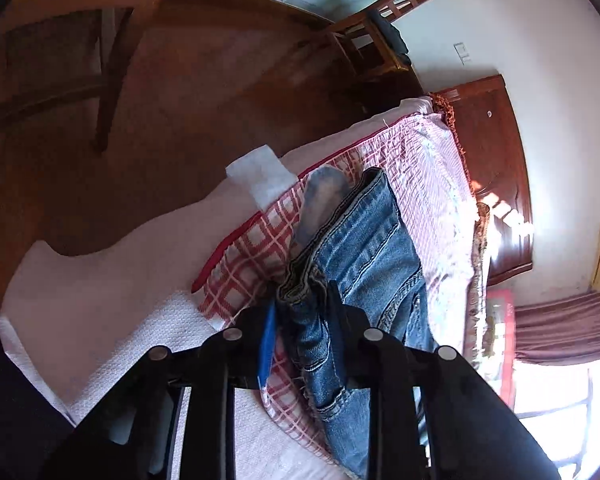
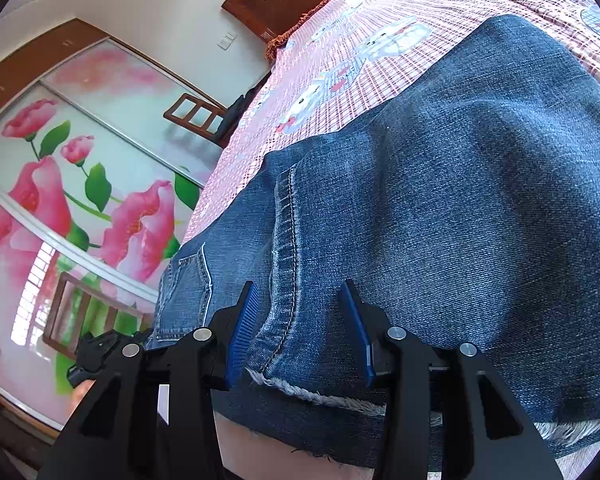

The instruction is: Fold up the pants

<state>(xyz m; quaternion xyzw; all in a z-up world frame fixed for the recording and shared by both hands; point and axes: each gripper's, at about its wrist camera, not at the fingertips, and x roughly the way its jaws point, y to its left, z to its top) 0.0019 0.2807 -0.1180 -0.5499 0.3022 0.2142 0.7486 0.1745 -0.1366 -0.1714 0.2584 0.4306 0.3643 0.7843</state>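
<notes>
Left wrist view: the faded blue denim pants [image 1: 363, 248] lie on the bed over a red-and-white checked cotton sheet [image 1: 252, 256], near the bed's edge. The left tool [image 1: 301, 320] is clamped on a bunched ridge of the waistband end, black fingers tight on either side of the denim; the pinch looks meant to gather several layers so they lift together. A white cloth patch [image 1: 260, 178] sits at the bed's edge, beyond the pants. Right wrist view: the right tool [image 2: 300, 320] straddles a stitched seam close to the frayed hem [image 2: 319, 396], blue ribbed pads [image 2: 242, 328] on either side. Whether the pads press the cloth cannot be told; the denim sits slack between them. Judgement: both ends are being secured to carry one end over the other for the fold.
</notes>
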